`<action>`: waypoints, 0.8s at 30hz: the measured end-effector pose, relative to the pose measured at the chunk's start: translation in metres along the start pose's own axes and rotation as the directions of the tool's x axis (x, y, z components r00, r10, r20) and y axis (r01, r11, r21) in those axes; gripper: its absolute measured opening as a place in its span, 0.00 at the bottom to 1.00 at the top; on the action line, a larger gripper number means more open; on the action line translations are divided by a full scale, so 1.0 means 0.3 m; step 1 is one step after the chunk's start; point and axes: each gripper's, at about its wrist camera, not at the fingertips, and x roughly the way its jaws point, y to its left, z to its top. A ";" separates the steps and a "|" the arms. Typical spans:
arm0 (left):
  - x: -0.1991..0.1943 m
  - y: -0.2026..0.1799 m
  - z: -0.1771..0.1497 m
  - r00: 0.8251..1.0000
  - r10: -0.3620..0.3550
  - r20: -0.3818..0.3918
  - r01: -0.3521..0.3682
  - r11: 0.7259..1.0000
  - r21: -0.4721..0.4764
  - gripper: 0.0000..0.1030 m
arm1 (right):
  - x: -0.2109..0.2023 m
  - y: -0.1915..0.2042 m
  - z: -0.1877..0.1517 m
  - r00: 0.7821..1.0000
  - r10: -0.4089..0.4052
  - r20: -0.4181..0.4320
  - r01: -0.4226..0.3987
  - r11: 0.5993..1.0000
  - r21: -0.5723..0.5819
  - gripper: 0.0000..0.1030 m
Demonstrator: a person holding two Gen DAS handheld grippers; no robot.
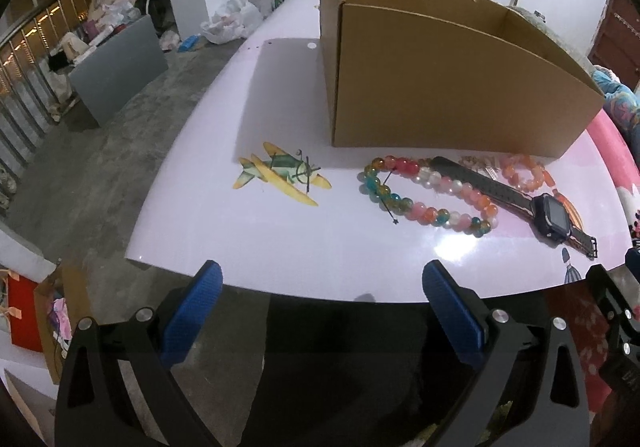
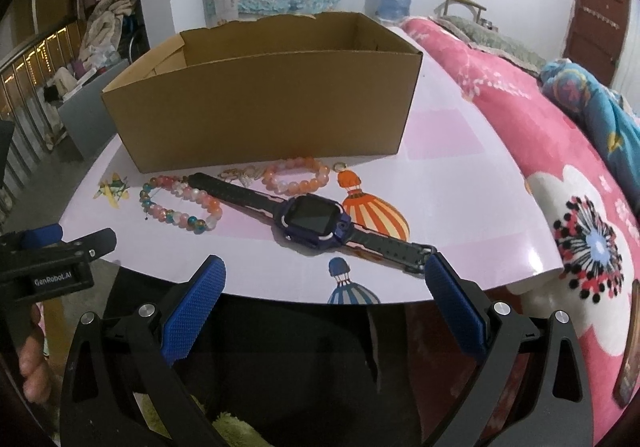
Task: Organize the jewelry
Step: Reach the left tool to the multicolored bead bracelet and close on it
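White tabletop (image 1: 280, 239): we see the multicoloured bead bracelet (image 1: 430, 195), watch (image 2: 310, 221) and orange bracelet (image 2: 296, 177) lying before the cardboard box (image 2: 260, 107). Left gripper (image 1: 322, 307) and right gripper (image 2: 326, 307) hover spread, empty.

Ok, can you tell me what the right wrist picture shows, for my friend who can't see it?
A dark watch and two bead bracelets, one multicoloured and one orange, lie on a pale table before an open cardboard box. The right gripper sits open at the table's near edge.
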 end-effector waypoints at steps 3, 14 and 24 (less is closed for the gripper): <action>0.008 0.012 0.024 0.999 -0.034 0.004 0.034 0.999 0.019 0.95 | -0.010 0.007 0.012 1.000 0.013 0.028 -0.013 1.000 0.002 0.92; -0.028 0.107 0.081 0.934 -0.332 0.133 0.340 0.939 -0.044 0.95 | 0.022 0.055 0.070 0.972 0.236 0.005 -0.235 0.971 0.049 0.92; 0.015 0.114 0.148 0.948 -0.287 0.139 0.288 0.958 0.019 0.95 | 0.094 0.108 0.123 0.906 0.418 -0.058 -0.410 0.905 0.117 0.82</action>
